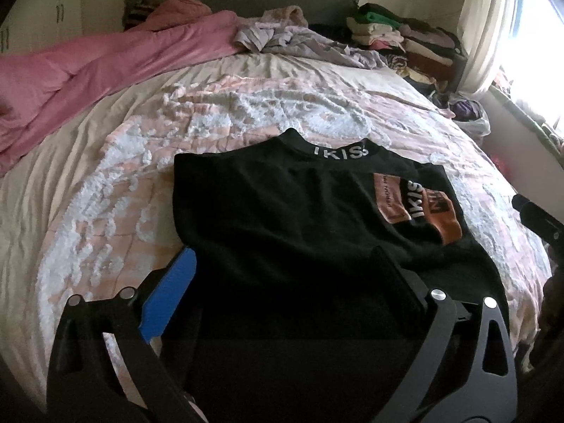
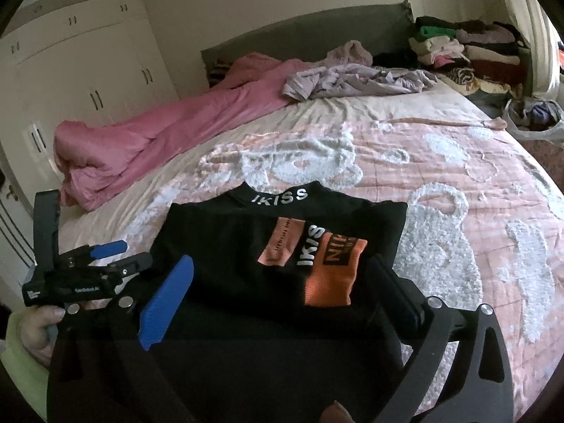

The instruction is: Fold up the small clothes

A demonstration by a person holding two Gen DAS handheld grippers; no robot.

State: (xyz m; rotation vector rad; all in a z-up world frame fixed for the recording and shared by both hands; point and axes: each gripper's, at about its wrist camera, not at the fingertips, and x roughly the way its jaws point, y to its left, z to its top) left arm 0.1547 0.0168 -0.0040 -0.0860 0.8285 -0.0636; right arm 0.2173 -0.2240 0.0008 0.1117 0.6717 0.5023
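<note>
A black top (image 1: 289, 204) (image 2: 246, 246) with "IKISS" on the collar and orange patches lies partly folded on the bed. My left gripper (image 1: 285, 264) is open over its near hem, blue pad (image 1: 172, 292) at the left edge. In the right wrist view the left gripper (image 2: 123, 253) hovers at the garment's left side, held by a hand. My right gripper (image 2: 282, 282) is open over the garment's near edge, its blue pad (image 2: 169, 299) on the left. Neither holds cloth.
A pink-and-white textured bedspread (image 1: 246, 105) (image 2: 458, 176) covers the bed. A pink duvet (image 1: 88, 74) (image 2: 158, 130) lies along the left. Crumpled lilac clothes (image 2: 352, 81) and stacked folded clothes (image 1: 405, 42) (image 2: 469, 49) sit near the headboard. White wardrobes (image 2: 88, 70) stand at left.
</note>
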